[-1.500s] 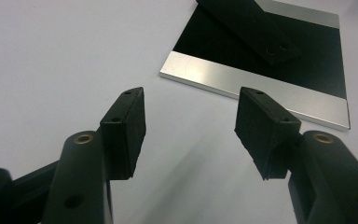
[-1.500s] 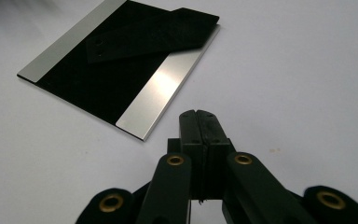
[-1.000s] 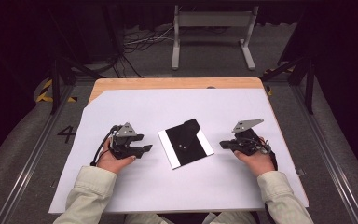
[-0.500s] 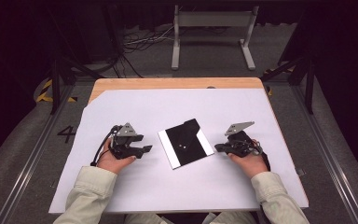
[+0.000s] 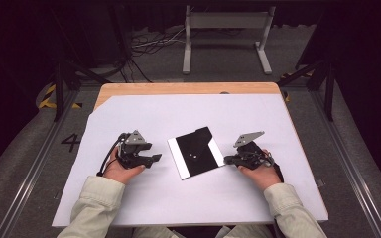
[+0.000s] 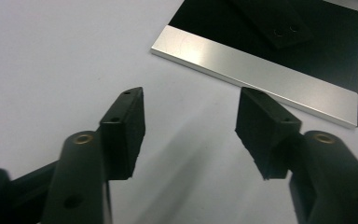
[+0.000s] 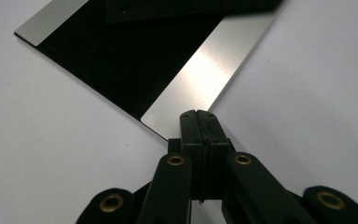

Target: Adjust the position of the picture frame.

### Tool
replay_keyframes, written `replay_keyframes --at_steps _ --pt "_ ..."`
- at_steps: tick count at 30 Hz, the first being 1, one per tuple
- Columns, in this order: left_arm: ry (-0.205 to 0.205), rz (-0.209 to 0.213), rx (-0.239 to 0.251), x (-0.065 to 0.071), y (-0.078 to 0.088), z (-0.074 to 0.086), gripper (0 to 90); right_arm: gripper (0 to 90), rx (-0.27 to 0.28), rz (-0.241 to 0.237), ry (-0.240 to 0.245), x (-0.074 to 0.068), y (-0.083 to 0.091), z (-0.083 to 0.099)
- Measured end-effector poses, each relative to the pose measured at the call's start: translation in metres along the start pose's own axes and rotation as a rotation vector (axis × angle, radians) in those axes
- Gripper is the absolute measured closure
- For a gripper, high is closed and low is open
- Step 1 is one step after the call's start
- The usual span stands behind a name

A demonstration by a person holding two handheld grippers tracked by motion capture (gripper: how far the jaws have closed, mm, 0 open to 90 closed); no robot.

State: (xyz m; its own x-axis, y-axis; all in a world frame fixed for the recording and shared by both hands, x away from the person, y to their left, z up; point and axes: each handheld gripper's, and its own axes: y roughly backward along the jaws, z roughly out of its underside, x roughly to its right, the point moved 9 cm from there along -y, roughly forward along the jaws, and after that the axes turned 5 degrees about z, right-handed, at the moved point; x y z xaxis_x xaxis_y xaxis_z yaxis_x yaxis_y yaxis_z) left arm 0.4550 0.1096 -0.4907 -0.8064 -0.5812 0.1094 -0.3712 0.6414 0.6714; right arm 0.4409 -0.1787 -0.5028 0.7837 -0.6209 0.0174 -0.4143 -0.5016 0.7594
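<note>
Thin plate looks stiff, slick, flat on surface; pry its edge: right tongs closed empty at plate's corner, left tongs wide open, empty.

Wooden table under a white sheet, black-and-silver plate flat at its middle.

Glossy black plate with brushed-metal edge strips on matt white paper.
</note>
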Motion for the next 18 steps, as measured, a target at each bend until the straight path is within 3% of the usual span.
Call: replay_keyframes --at_steps 6,8,10,15,18 --pt "0.019 -0.019 0.004 -0.006 0.003 0.001 57.6 89.9 -0.018 -0.016 0.04 -0.013 -0.002 -0.003" --pt "0.05 -0.022 0.002 -0.008 0.006 0.003 67.7 89.8 -0.024 -0.029 0.058 -0.02 -0.003 -0.004" --pt "0.059 -0.027 0.003 -0.009 0.006 0.003 70.2 89.9 -0.025 -0.033 0.062 -0.023 -0.004 -0.005" --pt "0.082 -0.018 -0.007 -0.011 0.007 0.005 89.7 89.8 -0.024 -0.054 0.101 -0.038 -0.007 -0.01" --pt "0.093 -0.02 -0.011 -0.011 0.006 0.005 89.9 89.8 -0.023 -0.058 0.114 -0.043 -0.008 -0.012"
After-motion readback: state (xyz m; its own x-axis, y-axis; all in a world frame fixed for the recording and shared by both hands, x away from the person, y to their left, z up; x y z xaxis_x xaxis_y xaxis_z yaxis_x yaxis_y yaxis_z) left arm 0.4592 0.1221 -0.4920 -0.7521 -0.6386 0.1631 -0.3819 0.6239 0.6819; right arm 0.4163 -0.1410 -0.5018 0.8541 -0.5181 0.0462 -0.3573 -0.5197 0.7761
